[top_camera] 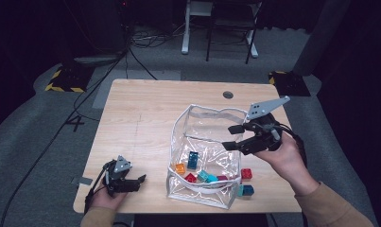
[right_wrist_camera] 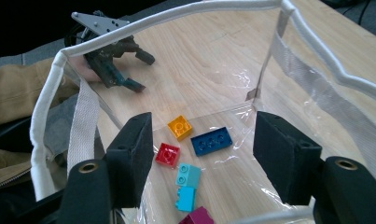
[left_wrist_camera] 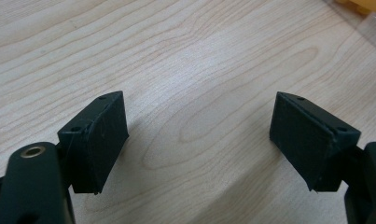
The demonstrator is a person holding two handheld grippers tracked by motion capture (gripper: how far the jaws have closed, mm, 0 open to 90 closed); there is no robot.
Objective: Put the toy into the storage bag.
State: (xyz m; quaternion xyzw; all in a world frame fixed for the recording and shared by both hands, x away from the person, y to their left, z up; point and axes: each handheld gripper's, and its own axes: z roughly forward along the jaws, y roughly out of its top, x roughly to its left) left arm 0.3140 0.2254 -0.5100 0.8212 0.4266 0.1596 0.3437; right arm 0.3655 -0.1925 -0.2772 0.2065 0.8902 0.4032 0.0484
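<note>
A clear plastic bag (top_camera: 204,124) with white trim stands open on the right half of the wooden table (top_camera: 145,109). On its bottom lie several bricks, among them an orange (right_wrist_camera: 179,127), a dark blue (right_wrist_camera: 212,141), a red (right_wrist_camera: 167,154) and a teal one (right_wrist_camera: 188,175). My right gripper (top_camera: 230,137) hangs open over the bag's right rim, jaws pointing left into the mouth with nothing between them (right_wrist_camera: 204,135). Open as well, my left gripper (top_camera: 140,182) rests low at the table's front left over bare wood (left_wrist_camera: 199,126), left of the bag.
Outside the bag, by its front right corner, lie a red brick (top_camera: 246,173) and a teal-and-blue pair (top_camera: 245,190). A round cable hole (top_camera: 228,94) sits near the table's far edge. Cables and chair legs are on the floor beyond.
</note>
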